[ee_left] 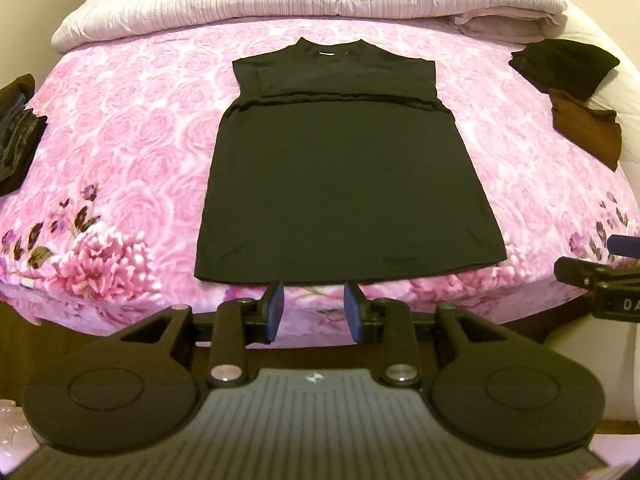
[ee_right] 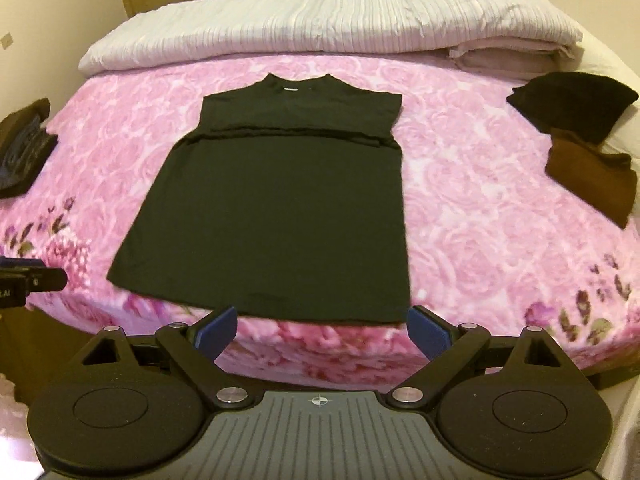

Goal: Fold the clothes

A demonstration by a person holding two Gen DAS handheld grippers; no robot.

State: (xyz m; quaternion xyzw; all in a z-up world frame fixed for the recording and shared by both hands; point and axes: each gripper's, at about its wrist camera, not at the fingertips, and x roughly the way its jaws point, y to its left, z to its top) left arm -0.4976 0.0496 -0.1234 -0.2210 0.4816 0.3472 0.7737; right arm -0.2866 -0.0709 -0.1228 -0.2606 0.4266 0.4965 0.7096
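Observation:
A black garment (ee_left: 340, 184) (ee_right: 276, 208) lies flat on the pink floral bedspread (ee_left: 132, 128) (ee_right: 472, 184), neck at the far end, with its sleeves folded across the chest. My left gripper (ee_left: 314, 310) hangs above the bed's near edge, just short of the hem, open with nothing between its blue pads. In its own view my right gripper (ee_right: 322, 328) stands wide open near the hem's right part, holding nothing. Each gripper's tip shows at the edge of the other's view, the right gripper (ee_left: 600, 276) and the left gripper (ee_right: 28, 280).
Folded dark clothes (ee_left: 16, 140) (ee_right: 24, 156) sit at the bed's left edge. A black piece (ee_left: 564, 64) (ee_right: 568, 100) and a brown piece (ee_left: 588, 128) (ee_right: 592, 172) lie at the right. A white quilt (ee_left: 280, 0) (ee_right: 320, 24) is bunched at the far end.

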